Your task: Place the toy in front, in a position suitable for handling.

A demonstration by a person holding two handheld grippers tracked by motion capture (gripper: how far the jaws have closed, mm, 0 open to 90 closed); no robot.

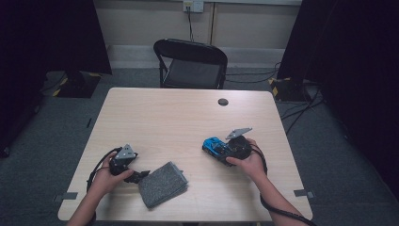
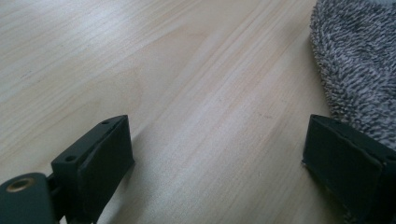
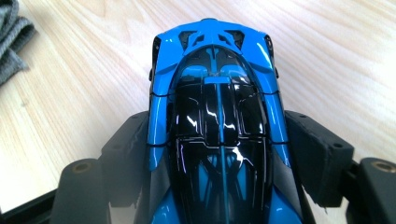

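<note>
On right of table, blue toy car (image 3: 217, 116) is flanked closely by right gripper (image 3: 217, 154), grip judged nearly made; lift remains. Left gripper (image 2: 215, 158) is held wide, empty, beside grey cloth (image 2: 359, 65).

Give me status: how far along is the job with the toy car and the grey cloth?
Done: the right tool has the blue toy car between its jaws, which sit against the car's sides on the table. In hand: that grip on the car. Left: the grey cloth lies folded and untouched; the left tool is open beside its edge, so any use of the cloth on the car has not started.
</note>
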